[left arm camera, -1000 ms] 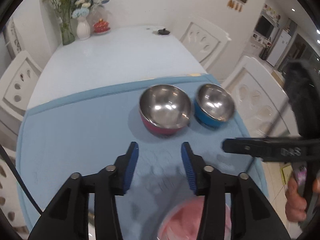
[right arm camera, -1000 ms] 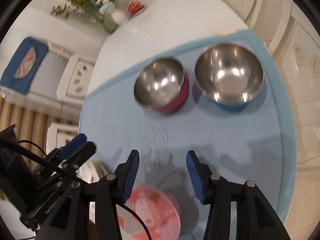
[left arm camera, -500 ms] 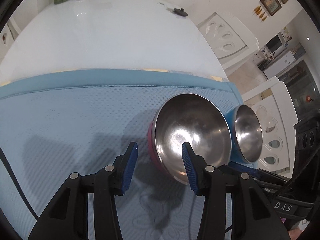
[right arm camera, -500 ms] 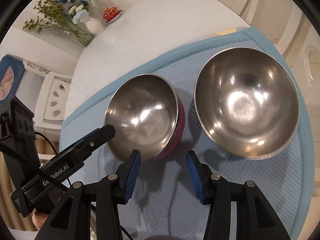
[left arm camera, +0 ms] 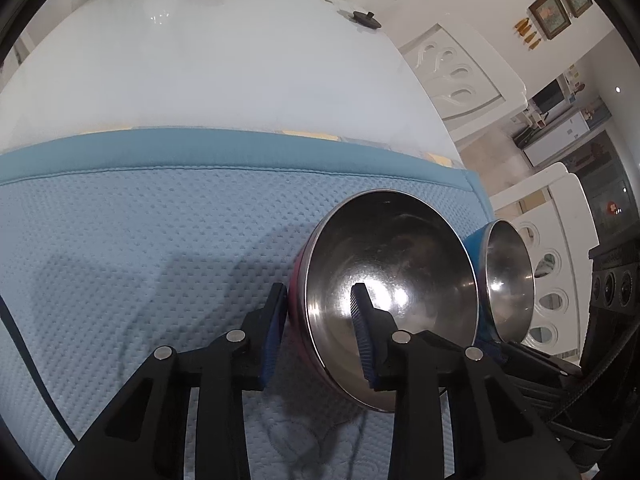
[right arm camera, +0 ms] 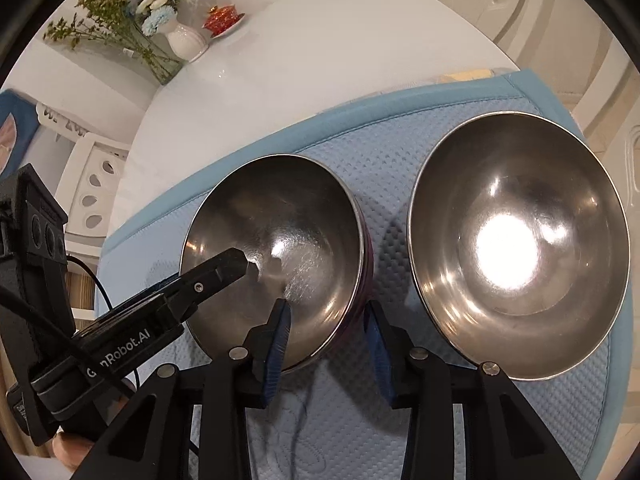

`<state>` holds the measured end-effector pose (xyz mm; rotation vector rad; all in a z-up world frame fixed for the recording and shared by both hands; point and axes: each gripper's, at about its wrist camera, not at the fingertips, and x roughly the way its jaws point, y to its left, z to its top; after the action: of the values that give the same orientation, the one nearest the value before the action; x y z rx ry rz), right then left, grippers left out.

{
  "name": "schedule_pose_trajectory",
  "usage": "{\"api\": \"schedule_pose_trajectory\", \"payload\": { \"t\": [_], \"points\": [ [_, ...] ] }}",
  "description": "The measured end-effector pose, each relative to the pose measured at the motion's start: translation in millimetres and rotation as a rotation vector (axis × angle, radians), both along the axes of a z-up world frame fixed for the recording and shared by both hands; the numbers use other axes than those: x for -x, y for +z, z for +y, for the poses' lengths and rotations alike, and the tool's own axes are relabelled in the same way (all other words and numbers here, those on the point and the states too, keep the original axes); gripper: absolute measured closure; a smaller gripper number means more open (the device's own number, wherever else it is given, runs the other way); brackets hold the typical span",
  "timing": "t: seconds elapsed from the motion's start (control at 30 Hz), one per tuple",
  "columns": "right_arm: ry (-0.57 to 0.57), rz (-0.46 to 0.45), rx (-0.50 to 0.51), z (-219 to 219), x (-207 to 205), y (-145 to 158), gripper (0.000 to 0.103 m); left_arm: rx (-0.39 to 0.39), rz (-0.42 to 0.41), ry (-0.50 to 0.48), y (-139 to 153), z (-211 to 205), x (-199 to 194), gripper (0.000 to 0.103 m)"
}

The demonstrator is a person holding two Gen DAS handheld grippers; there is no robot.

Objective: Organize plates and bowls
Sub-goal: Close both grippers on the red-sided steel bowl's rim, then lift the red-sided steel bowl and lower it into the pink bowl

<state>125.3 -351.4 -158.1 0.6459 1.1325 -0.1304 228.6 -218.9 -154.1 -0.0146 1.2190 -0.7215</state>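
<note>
Since a moment ago both my grippers have closed in on the pink-sided steel bowl (left arm camera: 390,276) near the blue quilted mat's (left arm camera: 120,240) right edge, my left gripper (left arm camera: 320,312) and right gripper (right arm camera: 326,322) each spread apart astride its rim, gripping nothing, the blue-sided steel bowl (right arm camera: 516,240) just beside it.

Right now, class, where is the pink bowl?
In both views the pink bowl sits on the blue mat, left of the blue bowl, with both grippers' fingers straddling its rim.
</note>
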Motion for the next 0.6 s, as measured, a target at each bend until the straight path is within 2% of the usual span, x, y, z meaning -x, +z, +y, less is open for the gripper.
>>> {"api": "schedule_pose_trajectory", "payload": {
  "t": [0.43,0.6],
  "points": [
    [0.01,-0.022,0.05,12,9,12,0.068,0.002,-0.093,-0.014,22,15,21,0.074],
    [0.042,-0.049,0.075,28,21,32,0.068,0.001,-0.15,-0.006,44,29,44,0.074]
  ]
}}
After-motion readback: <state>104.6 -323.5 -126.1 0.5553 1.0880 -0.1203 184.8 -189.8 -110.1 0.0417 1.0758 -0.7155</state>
